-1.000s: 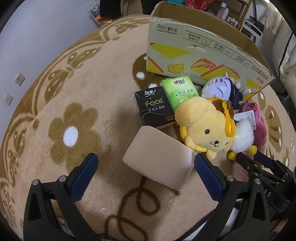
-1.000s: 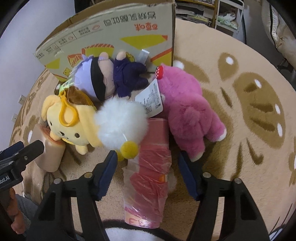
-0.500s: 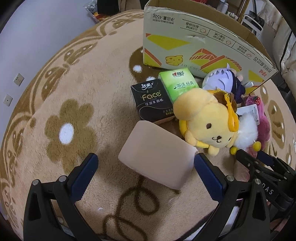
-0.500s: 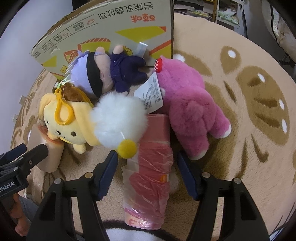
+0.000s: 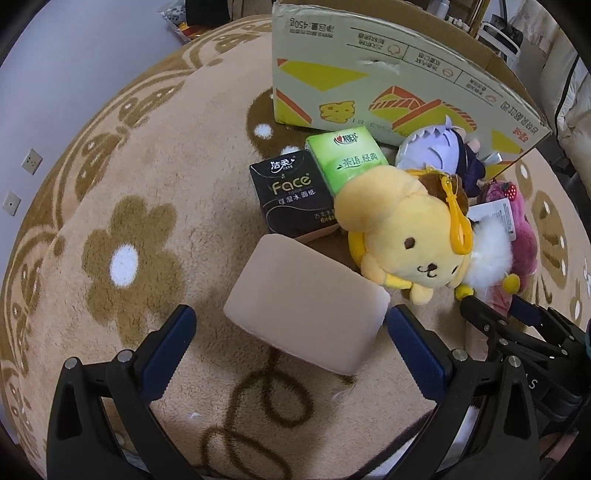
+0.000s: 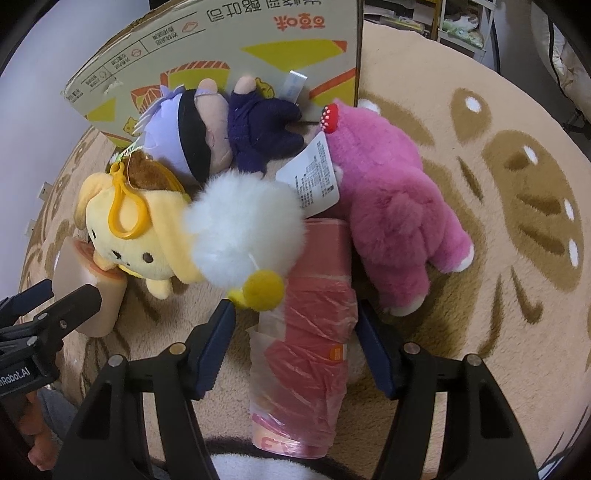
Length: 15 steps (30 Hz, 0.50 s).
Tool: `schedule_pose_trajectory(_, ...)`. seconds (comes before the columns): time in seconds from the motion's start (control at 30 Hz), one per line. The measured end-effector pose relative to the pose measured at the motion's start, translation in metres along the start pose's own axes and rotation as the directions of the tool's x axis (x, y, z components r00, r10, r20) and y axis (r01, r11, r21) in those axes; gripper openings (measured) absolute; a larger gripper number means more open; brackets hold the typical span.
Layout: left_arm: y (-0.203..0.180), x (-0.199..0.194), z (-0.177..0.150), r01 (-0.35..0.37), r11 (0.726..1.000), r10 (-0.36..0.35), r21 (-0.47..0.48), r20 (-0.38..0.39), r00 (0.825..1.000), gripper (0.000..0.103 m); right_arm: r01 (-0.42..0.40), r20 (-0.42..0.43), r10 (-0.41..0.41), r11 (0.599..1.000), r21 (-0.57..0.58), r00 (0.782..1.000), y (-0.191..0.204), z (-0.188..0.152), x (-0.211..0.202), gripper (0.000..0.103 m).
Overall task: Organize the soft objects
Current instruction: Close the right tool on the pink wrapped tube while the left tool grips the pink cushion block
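You have barely begun: every soft thing lies on the rug (image 5: 155,155) in front of the cardboard box (image 5: 369,74), your left gripper (image 5: 291,332) wide over the beige sponge (image 5: 306,306) and your right gripper (image 6: 295,332) wide astride the pink bag roll (image 6: 314,332), gripping nothing.

You had a beige rug (image 5: 155,177) with brown flowers underfoot — two wall sockets (image 5: 32,161) sat on the pale wall at left, and white shelving (image 6: 461,22) stood beyond the rug's far edge.
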State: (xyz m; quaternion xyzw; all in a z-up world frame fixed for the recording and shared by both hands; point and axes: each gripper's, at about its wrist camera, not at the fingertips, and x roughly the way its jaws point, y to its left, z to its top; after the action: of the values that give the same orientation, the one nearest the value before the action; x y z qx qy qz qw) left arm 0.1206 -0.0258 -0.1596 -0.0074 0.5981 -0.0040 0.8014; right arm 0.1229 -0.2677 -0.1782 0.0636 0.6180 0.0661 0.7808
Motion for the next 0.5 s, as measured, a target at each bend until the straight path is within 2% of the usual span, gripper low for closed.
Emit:
schedule_pose_trajectory(0.1, -0.001, 0.002, 0.0, 0.0, 1.0, 0.0, 0.003, -0.012, 1.0, 0.102, -0.006, -0.003, 0.006, 1.0, 0.005, 1.0, 0.0, 0.0, 0.002, 0.069)
schedule_pose_trajectory(0.27, -0.003, 0.008, -0.001, -0.001, 1.0, 0.002, 0.01, -0.03, 1.0, 0.102, -0.003, -0.001, 0.003, 0.999, 0.036, 1.0, -0.007, 0.0, 0.002, 0.055)
schedule_pose_trajectory(0.3, -0.004, 0.01, -0.001, -0.01, 1.0, 0.01, 0.014, -0.034, 0.999, 0.102, -0.009, 0.003, 0.009, 0.999, 0.045, 1.0, -0.008, 0.001, 0.001, 0.049)
schedule_pose_trajectory(0.5, -0.005, 0.016, -0.003, -0.023, 0.999, 0.024, 0.03, -0.048, 0.999, 0.102, -0.039, 0.017, 0.038, 0.997, 0.066, 0.999, -0.014, 0.004, 0.0, 0.047)
